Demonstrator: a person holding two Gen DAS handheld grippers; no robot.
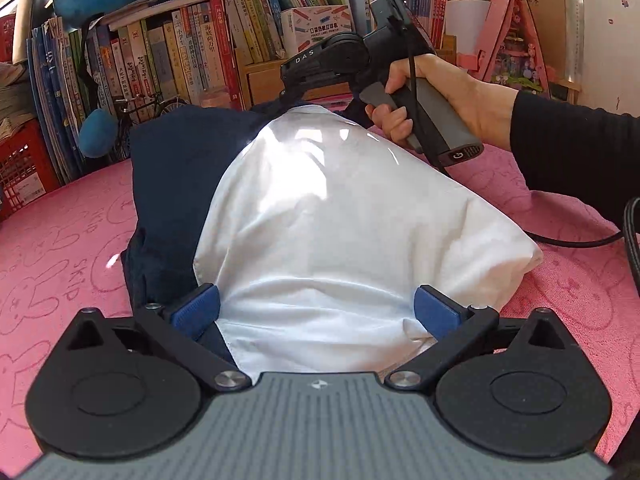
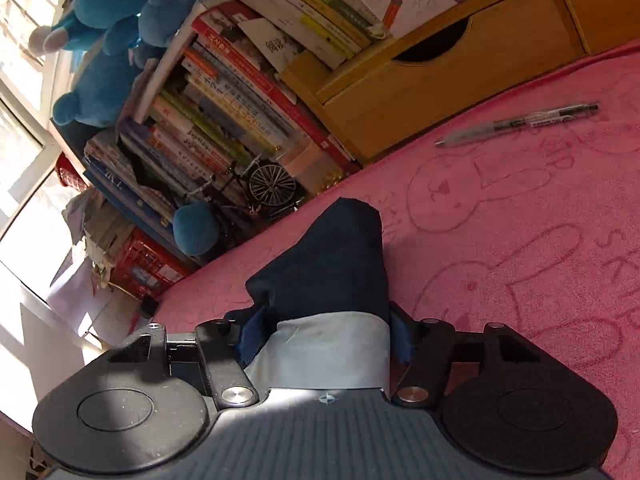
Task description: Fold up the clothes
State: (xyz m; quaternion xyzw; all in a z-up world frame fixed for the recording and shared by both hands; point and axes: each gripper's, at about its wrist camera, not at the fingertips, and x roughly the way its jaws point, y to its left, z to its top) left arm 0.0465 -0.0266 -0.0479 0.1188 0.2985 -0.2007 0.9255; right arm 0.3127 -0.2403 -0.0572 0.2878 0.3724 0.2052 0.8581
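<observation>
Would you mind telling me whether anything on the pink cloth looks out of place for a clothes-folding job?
Yes: a pen lies loose on the pink cloth near the yellow drawer unit, apart from the white and navy garment both grippers are handling. Nothing looks spilled or damaged.

Each gripper has a grey ribbed body with a small cross mark, two round black discs, black link arms with silver screws, and blue ribbed pads (image 1: 196, 310). The right gripper (image 1: 304, 80), seen from the left wrist, has a grey handle with a power symbol and a black cable. The right hand (image 1: 432, 96) emerges from a black sleeve (image 1: 576, 152).
</observation>
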